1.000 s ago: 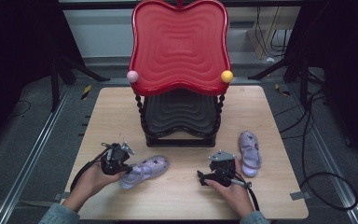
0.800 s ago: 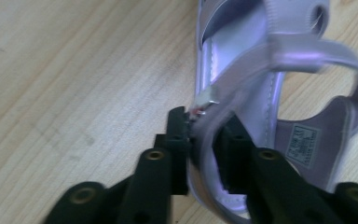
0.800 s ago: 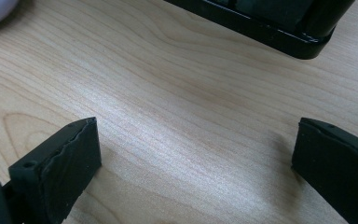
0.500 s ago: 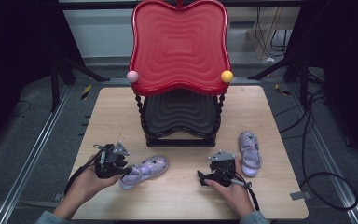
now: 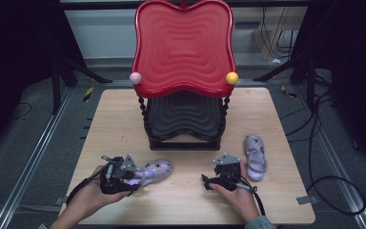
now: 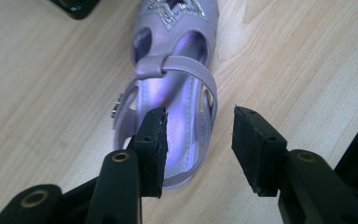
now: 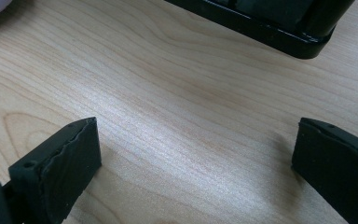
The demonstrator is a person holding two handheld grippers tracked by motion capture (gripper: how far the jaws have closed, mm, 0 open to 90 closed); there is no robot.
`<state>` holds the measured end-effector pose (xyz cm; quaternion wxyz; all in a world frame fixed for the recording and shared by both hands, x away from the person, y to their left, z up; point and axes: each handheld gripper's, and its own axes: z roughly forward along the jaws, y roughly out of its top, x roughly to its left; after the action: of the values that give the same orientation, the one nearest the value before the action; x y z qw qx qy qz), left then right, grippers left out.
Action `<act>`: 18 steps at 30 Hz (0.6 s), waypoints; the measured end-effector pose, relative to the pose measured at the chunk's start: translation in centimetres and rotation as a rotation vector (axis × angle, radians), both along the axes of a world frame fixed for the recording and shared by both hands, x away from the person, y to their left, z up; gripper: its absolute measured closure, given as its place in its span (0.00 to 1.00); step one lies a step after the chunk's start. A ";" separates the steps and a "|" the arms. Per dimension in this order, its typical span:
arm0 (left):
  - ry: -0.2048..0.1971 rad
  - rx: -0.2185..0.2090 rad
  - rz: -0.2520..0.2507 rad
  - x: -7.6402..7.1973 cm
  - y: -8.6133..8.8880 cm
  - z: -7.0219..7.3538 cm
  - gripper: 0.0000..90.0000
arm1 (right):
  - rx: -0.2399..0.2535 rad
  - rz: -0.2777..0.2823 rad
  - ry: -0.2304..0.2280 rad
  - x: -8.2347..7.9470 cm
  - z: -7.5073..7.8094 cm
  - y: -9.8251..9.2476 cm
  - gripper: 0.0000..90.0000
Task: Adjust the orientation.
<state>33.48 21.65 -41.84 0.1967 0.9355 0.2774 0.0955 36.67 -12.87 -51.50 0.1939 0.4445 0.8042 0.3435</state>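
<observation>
A lilac child's sandal (image 5: 155, 169) lies on the wooden table (image 5: 114, 124) at the front left. My left gripper (image 5: 132, 177) is at its heel end. In the left gripper view the sandal (image 6: 177, 88) shows its strap and glittery toe. The left gripper (image 6: 198, 142) is open, one pad (image 6: 153, 147) over the heel's insole and the other outside the heel's wall. A second lilac sandal (image 5: 256, 151) lies at the front right. Just left of it, my right gripper (image 5: 220, 172) rests on the table. In the right gripper view it (image 7: 193, 163) is wide open over bare wood.
A two-shelf rack stands mid-table, with a red wavy top shelf (image 5: 183, 47), a black lower shelf (image 5: 183, 117), and a pink ball (image 5: 135, 78) and a yellow ball (image 5: 231, 77) on its corners. Its black base (image 7: 270, 30) lies ahead of the right gripper. Cables (image 5: 324, 143) trail on the floor at right.
My left gripper has dropped a little and settled around the left sandal's heel. The right gripper and both sandals have stayed put.
</observation>
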 end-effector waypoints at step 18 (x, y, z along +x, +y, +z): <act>0.076 0.112 -0.024 0.8 -1.7 -2.8 0.81 | 0.000 0.001 -0.001 0.0 0.0 0.0 0.01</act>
<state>34.30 19.95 -44.63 0.1346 0.9512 0.2678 0.0729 36.68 -12.88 -51.51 0.1941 0.4440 0.8044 0.3437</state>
